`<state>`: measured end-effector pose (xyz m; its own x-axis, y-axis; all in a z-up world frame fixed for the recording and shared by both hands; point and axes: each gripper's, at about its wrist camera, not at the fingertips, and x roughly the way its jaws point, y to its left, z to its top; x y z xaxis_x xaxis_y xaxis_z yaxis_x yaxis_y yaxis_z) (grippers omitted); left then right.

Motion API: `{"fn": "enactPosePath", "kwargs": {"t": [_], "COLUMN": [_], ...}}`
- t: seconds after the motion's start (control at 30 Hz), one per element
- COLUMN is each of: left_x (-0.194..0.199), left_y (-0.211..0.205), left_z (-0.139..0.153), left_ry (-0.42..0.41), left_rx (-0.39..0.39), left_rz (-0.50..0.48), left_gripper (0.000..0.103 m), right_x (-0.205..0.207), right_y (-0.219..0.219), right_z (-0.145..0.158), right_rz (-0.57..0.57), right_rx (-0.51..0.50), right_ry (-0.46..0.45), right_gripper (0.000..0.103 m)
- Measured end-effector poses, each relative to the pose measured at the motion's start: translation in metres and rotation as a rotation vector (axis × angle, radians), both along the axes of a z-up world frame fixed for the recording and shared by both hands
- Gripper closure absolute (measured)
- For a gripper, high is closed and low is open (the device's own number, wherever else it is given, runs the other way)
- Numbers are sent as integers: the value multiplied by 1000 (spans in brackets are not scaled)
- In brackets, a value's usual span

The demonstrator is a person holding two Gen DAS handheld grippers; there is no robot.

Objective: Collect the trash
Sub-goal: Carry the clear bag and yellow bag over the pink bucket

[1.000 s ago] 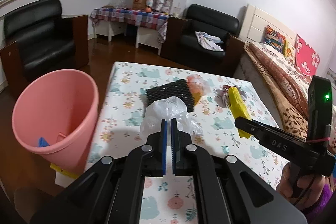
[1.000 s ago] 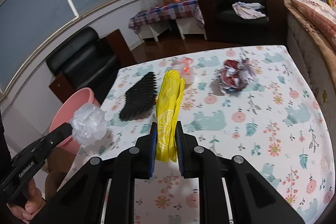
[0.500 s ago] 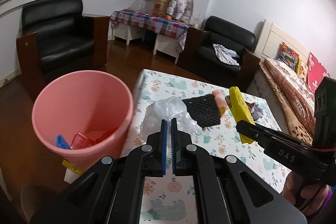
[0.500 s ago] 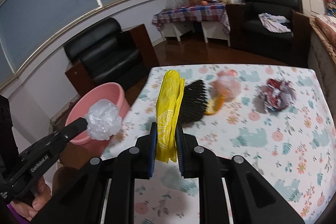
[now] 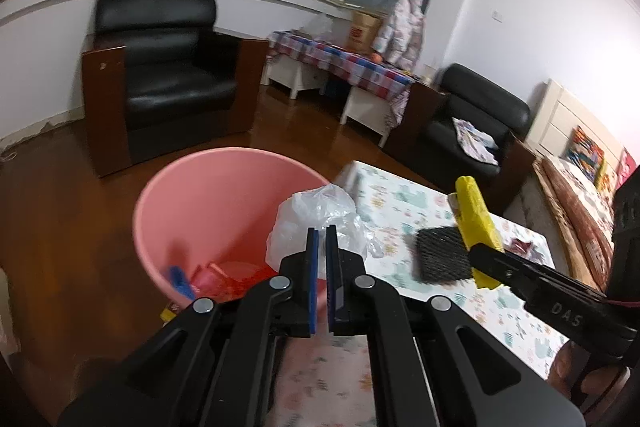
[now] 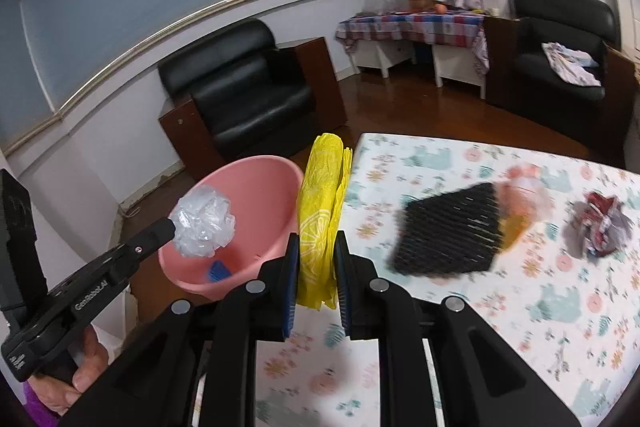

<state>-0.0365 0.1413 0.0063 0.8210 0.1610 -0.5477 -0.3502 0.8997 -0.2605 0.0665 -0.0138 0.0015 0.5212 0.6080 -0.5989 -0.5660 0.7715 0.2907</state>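
Carrying two pieces of trash, both grippers hang near the pink bin [image 5: 224, 211], which stands on the floor at the corner of the desk [image 6: 520, 307].

Left gripper [image 5: 320, 233]: jaws pressed fully together on a crumpled clear plastic bag [image 5: 316, 223]. In the right wrist view the bag hangs over the bin's open mouth. It is thin, very light film, soft and slippery. Only a fold is pinched, so the bulk billows beyond the tips. It should drop slowly and may cling to the pads on release.

Right gripper [image 6: 316, 247]: jaws narrow, clamped on a folded yellow plastic bag [image 6: 320, 219] at its lower part. The bag stands upright above the jaws at the desk edge, beside the bin rim and not yet over the opening. It is limp, layered film, a little firmer than the clear bag because it is folded.

Remaining on the desk:
- a black mesh pad [image 6: 448, 231], flat and flexible; grip it at an edge;
- an orange-tinted wrapper [image 6: 520, 207], touching the pad, soft;
- a crumpled red-and-grey wad [image 6: 596, 227], light; pinch across its middle.

The bin already holds a blue item [image 6: 218, 271] and red scraps.
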Motion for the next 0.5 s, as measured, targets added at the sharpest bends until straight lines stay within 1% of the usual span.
{"fn": "enactPosePath", "kwargs": {"t": [0.13,0.5], "left_x": [-5,-11], "left_y": [18,52], "left_z": [-7,-22], "left_ry": [14,42], "left_rx": [-6,-52], "left_rz": [43,106], "left_gripper": [100,100], "right_x": [1,7], "right_y": [26,84], "right_z": [2,-7], "right_rz": [46,128], "right_rx": [-10,-31], "right_ry": [-1,17], "right_gripper": [87,87]}}
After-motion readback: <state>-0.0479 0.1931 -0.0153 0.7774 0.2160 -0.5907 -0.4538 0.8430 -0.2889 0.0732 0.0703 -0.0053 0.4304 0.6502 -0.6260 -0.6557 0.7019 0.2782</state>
